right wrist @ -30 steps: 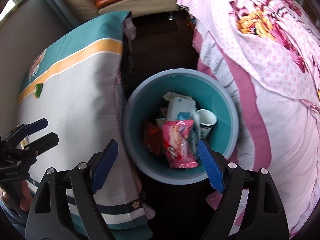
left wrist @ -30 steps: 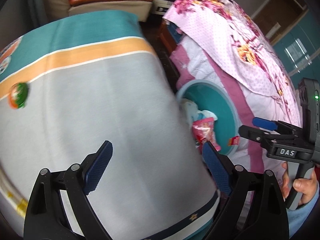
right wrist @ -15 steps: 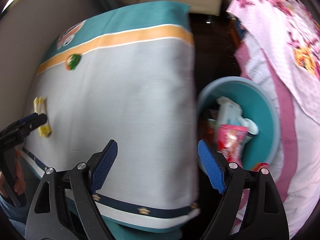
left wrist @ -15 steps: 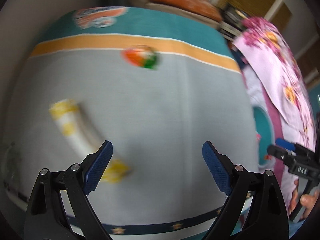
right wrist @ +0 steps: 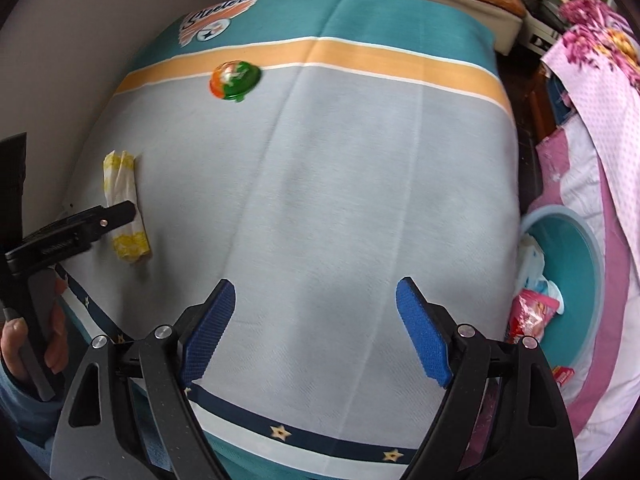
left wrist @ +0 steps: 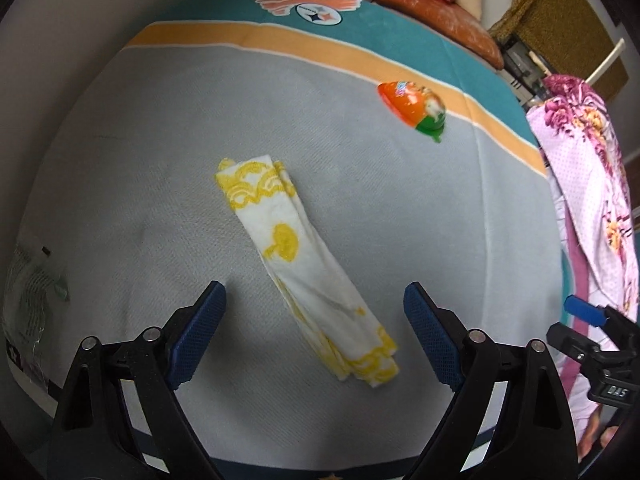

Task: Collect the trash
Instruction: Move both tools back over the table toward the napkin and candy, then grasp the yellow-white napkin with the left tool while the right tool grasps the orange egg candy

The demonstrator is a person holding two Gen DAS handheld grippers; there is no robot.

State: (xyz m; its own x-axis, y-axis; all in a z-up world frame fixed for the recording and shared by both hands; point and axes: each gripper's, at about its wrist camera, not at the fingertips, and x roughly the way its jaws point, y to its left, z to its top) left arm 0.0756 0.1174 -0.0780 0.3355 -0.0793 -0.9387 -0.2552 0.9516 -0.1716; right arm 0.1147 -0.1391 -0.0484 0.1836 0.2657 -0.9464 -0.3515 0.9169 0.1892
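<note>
Between the wide-apart fingers of the left gripper [left wrist: 316,334], which just narrowed slightly, the folded napkin [left wrist: 306,264] lies slanted from 11 to 5 o'clock, so closing may pinch only the top layers or the blanket [left wrist: 360,184], while the right gripper [right wrist: 316,336] stands open and empty.

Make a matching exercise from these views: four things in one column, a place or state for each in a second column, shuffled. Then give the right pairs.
Things:
1. folded napkin
2. orange and green wrapper
3. pink snack bag
4. right claw

Places or states:
A. inside the teal bin
B. lying between the left claw's open pads
C. by the orange stripe on the blanket
D. open, nothing between its pads

Pairs: 1-B, 2-C, 3-A, 4-D
</note>
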